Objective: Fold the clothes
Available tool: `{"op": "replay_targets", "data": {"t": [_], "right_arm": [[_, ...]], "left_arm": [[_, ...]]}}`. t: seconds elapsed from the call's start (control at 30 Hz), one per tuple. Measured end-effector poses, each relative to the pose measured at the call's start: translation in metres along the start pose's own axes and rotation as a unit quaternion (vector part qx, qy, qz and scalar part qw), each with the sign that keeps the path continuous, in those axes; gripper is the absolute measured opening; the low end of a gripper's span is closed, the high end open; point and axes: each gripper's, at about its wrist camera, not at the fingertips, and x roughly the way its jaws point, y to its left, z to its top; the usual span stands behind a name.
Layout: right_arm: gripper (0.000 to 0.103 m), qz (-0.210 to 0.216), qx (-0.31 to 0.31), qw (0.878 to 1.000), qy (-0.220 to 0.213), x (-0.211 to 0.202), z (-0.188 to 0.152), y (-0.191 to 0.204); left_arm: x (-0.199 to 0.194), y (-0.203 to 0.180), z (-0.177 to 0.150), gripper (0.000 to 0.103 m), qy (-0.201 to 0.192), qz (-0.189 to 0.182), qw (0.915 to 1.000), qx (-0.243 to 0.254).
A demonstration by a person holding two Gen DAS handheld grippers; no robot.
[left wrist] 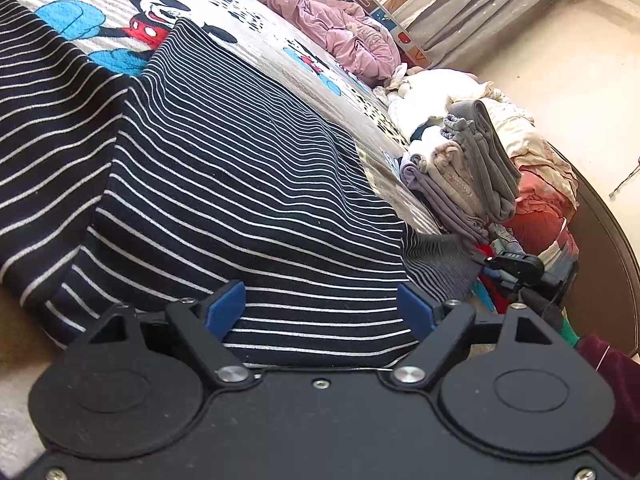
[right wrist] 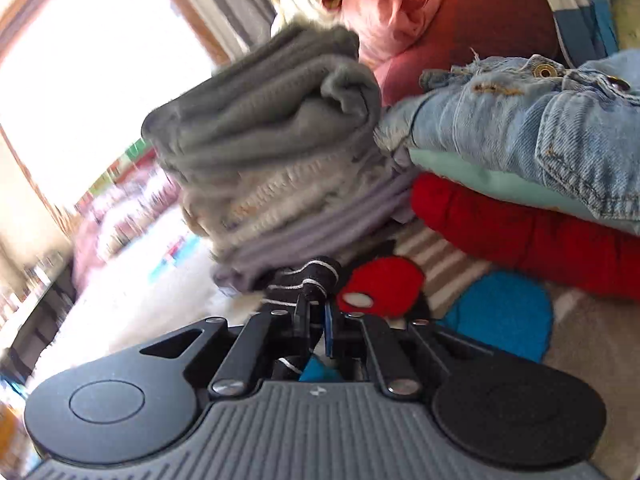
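Nearest, the left hand-held gripper (left wrist: 320, 308) stands released, its blue pads (left wrist: 224, 308) wide apart with the striped shirt (left wrist: 224, 184) lying between them and neither pad pressing it. That shirt, dark with thin white lines, is the landmark: it is spread over the bed (left wrist: 256, 40), covering much of a cartoon-mouse blanket (left wrist: 152, 20), with a raised fold running along its length.

At the shirt's right corner the right hand-held gripper (right wrist: 316, 308) is clenched on a bunched bit of the striped cloth; its jaws stand nearly together with the fabric pinched between them. From the left wrist view that corner is pulled out taut toward the other tool.

Just beyond the shirt's right edge sits a stack of folded clothes (left wrist: 472, 168), grey on top, cream knit under it, lilac at the bottom. In the right wrist view this stack is blurred. Beside the stack, further from the shirt, lie folded jeans (right wrist: 532, 120) on a pale green item and a red garment (right wrist: 532, 236). Behind them is a loose heap of cream and salmon clothes (left wrist: 536, 184).

Farther past the shirt, a crumpled pink quilt (left wrist: 344, 28) lies along the bed's far side, and beyond it hang grey curtains (left wrist: 480, 4) by a bright window.
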Motion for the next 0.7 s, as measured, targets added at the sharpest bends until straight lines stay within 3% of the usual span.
{"op": "replay_targets", "data": {"t": [0.07,0.13,0.2,0.3,0.4,0.53,0.7], "right_arm": [[0.044,-0.013,0.027,0.999,0.035,0.01,-0.002,-0.013],[0.052,-0.002,0.074,0.997,0.021,0.008,-0.004,-0.022],[0.052,0.003,0.089,0.996,0.018,0.006,-0.007,-0.024],[0.052,-0.037,0.029,0.999,0.002,0.0,-0.008,-0.008],[0.052,-0.027,0.054,0.998,-0.012,-0.018,-0.009,-0.004],[0.052,0.038,0.047,0.998,-0.02,-0.044,-0.024,0.019],[0.052,0.15,-0.012,0.988,0.039,-0.074,-0.07,0.081]], "left_arm": [[0.0,0.0,0.0,0.083,0.0,-0.001,1.0,-0.001],[-0.001,0.001,0.0,0.083,0.0,-0.002,1.0,-0.003],[0.0,0.0,0.0,0.083,0.0,0.0,1.0,-0.001],[0.0,0.0,0.0,0.083,0.0,0.0,1.0,-0.002],[0.0,0.0,0.001,0.084,0.001,-0.001,1.0,-0.004],[-0.001,-0.001,0.0,0.084,0.0,0.001,1.0,0.0],[-0.003,-0.006,-0.001,0.084,-0.006,0.005,0.9999,0.011]]}}
